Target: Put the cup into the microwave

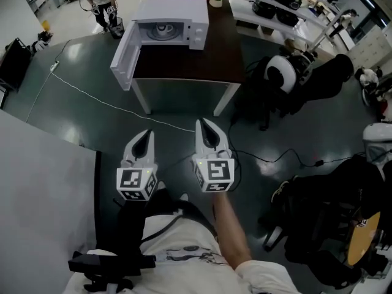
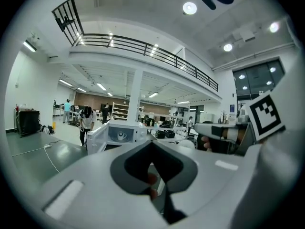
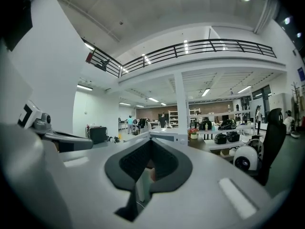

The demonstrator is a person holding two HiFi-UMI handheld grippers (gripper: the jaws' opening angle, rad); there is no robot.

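The cup (image 1: 163, 29) is being shown already inside the microwave (image 1: 184, 14), standing on the turntable at the middle of the cavity, and it is being seen there again in the left gripper view (image 2: 123, 135). It is being read as upright, its long axis vertical and its mouth facing up; the way its handle points is too small to be told. The microwave is being carried at the far end of the dark tabletop (image 1: 196, 66), with its door (image 1: 124, 59) swung fully out from the left side of the cavity. Both grippers are being held well apart from the microwave, off the near edge of the tabletop and over the floor, pointing roughly level toward the cavity. The left gripper (image 1: 146, 135) is being kept clenched with nothing between its jaws, and the right gripper (image 1: 203, 125) is likewise being kept clenched and empty. The cup is lying straight ahead of both. The placing is being judged as done; if the door is to be closed, the left gripper is being judged the nearer to it
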